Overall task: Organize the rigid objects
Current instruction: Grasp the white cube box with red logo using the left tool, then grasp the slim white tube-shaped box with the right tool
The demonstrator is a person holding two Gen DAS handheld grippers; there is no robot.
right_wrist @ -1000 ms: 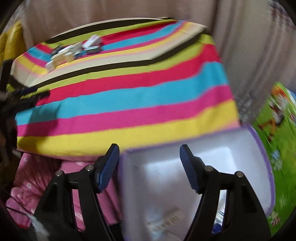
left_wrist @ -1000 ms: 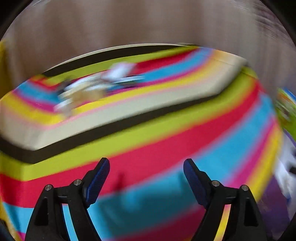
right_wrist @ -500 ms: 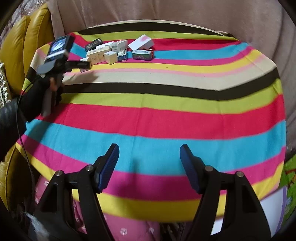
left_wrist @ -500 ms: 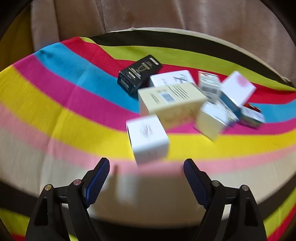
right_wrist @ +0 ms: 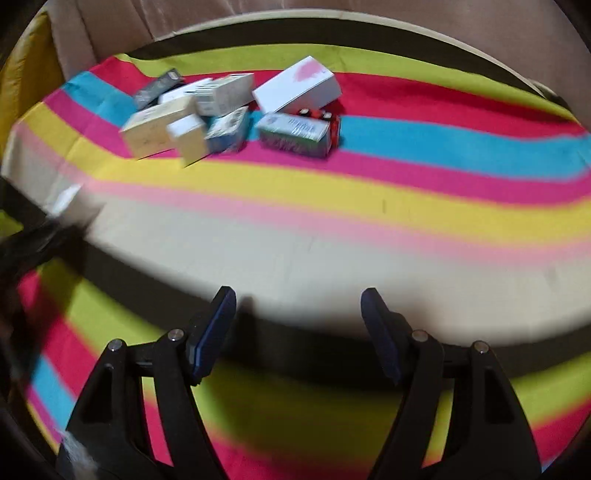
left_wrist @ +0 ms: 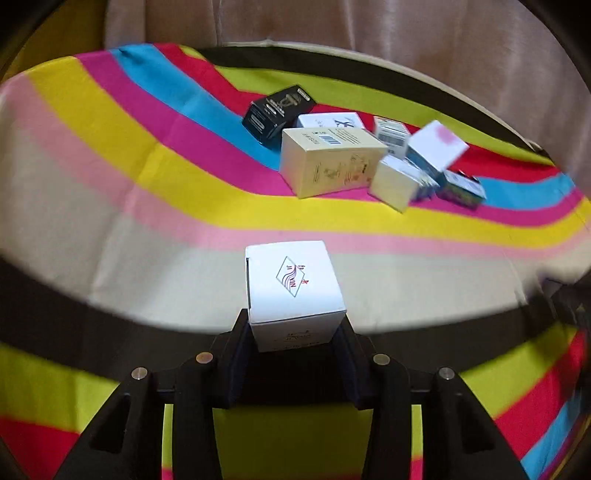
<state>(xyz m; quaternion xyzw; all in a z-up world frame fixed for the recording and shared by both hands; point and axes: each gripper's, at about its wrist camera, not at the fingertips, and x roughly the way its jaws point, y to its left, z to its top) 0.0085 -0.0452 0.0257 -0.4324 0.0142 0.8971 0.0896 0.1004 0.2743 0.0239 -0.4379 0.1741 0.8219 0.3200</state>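
My left gripper [left_wrist: 293, 343] is shut on a small white box with a red and black logo [left_wrist: 293, 286], held above the striped cloth. Further back lies a pile of boxes: a black box [left_wrist: 279, 112], a cream box [left_wrist: 328, 164], a small white cube box [left_wrist: 393, 182] and a white box with a pink mark [left_wrist: 436, 147]. The same pile shows in the right wrist view, with the pink-marked box [right_wrist: 297, 85] and a green-white box [right_wrist: 295, 133]. My right gripper [right_wrist: 297, 328] is open and empty, well in front of the pile.
A table covered with a bright striped cloth [right_wrist: 332, 206] fills both views. A beige curtain [left_wrist: 369, 33] hangs behind it. A yellow cushion [right_wrist: 22, 85] sits at the far left. The left hand and gripper show blurred at the left edge [right_wrist: 40, 240].
My left gripper has closed on the small white logo box and drawn it back from the pile. My right gripper has swung from a white bin over the table toward the pile, still open.
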